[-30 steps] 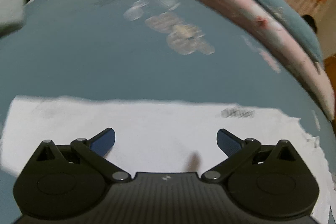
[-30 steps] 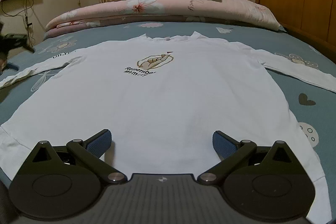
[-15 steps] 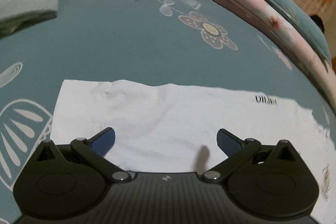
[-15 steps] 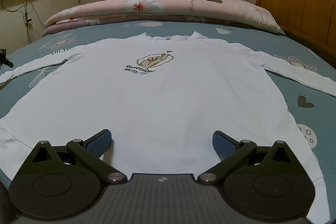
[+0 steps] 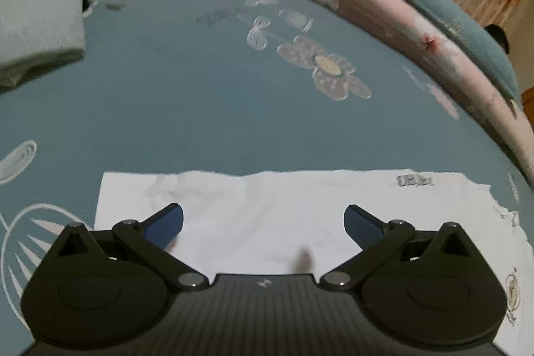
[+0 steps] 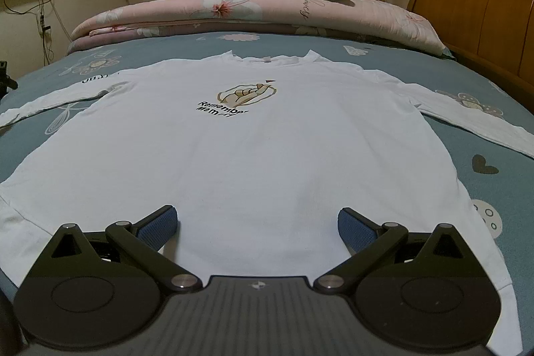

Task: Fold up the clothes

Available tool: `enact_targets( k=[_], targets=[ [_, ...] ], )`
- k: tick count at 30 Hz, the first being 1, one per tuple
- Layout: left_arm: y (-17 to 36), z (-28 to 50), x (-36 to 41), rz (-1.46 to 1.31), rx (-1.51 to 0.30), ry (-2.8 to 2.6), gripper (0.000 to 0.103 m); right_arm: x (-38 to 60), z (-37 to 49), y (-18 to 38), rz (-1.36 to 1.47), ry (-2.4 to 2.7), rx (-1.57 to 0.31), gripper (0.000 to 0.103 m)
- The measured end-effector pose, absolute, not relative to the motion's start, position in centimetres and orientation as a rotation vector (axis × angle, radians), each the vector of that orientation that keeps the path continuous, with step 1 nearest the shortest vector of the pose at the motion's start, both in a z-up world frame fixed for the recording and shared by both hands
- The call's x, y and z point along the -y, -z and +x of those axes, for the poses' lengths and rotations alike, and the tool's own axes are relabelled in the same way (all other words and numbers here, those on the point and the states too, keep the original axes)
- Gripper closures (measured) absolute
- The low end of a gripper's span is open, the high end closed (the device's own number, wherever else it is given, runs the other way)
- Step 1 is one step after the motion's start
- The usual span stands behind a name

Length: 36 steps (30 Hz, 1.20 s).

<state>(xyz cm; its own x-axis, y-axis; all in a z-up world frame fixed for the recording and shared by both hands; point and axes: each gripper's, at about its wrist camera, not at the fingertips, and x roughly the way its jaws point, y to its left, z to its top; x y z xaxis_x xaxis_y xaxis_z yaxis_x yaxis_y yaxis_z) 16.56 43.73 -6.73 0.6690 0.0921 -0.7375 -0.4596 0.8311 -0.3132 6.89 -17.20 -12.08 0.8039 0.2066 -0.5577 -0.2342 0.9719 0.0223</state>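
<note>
The left gripper (image 5: 263,224) hangs with jaws apart over the white sleeve (image 5: 267,202) near its cuff. The right gripper (image 6: 257,224), jaws also apart, sits above the white shirt (image 6: 253,149) hem, the shirt spread flat on the bed (image 6: 400,62).

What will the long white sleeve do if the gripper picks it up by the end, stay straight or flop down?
Probably flop. The long white sleeve lies flat and thin on the blue flowered bedsheet, with soft wrinkles near its cuff, so it looks limp. It likely weighs little. The open left gripper would lift only the pinched part; the rest should trail.
</note>
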Motion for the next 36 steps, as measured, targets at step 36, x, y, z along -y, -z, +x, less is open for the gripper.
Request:
enact_targets(
  k=[36],
  targets=[
    [8.9, 17.1, -39.6, -0.281, -0.885, -0.337, 0.001, 17.1, 7.0, 12.2, -0.048, -0.237, -0.591, 0.0]
  ],
)
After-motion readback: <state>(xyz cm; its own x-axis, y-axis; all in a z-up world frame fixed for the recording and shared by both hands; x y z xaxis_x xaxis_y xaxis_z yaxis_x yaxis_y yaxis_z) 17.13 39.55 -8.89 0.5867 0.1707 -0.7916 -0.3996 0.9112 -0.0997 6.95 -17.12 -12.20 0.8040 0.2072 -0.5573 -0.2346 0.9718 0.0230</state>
